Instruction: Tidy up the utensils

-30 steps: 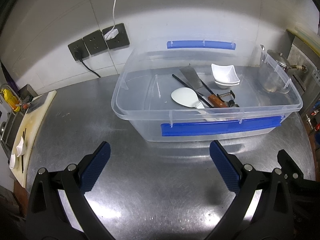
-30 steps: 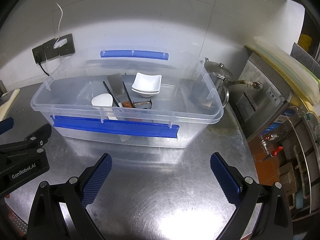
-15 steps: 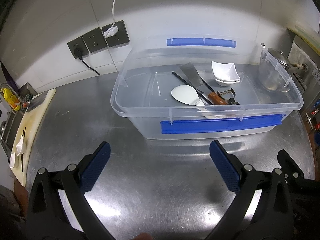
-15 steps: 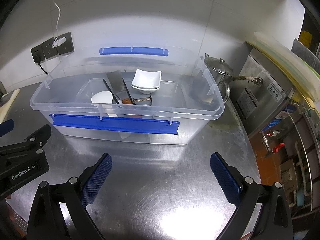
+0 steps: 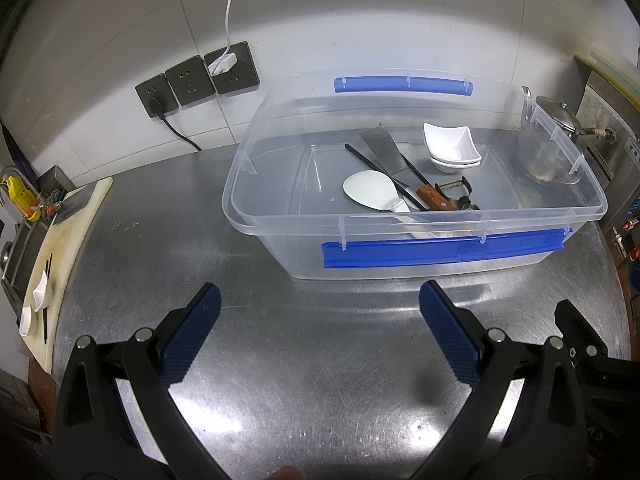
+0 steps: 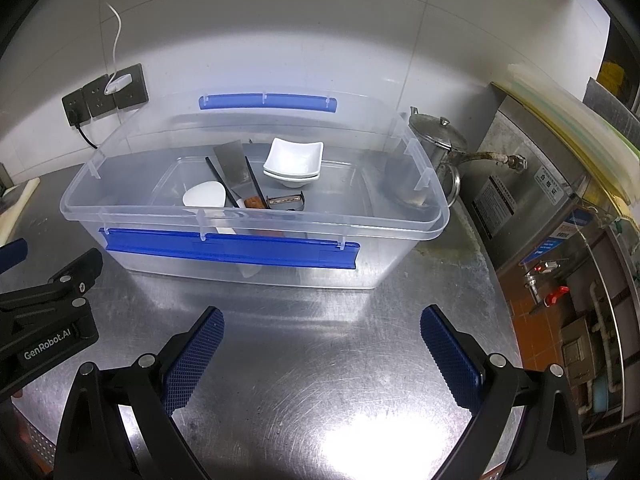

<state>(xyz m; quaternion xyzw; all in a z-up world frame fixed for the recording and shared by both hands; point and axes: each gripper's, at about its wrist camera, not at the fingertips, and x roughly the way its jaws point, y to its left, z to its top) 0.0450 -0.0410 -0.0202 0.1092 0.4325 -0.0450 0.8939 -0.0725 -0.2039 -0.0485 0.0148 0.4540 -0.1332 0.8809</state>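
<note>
Pre-grasp: both grippers, left [image 5: 318, 330] and right [image 6: 320, 344], fingers spread, empty, above counter [image 5: 280, 380] near bin [image 5: 440, 258]; utensils [image 5: 400, 188] inside; next: reach over near rim.

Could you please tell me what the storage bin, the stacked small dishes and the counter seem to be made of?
The storage bin looks like clear plastic: the counter shows through its walls, and blue clip handles sit on its rim. The small dishes look like glossy white ceramic, possibly melamine; the look leaves that open. The counter looks like brushed stainless steel, with fine scratches and bright glare.
</note>
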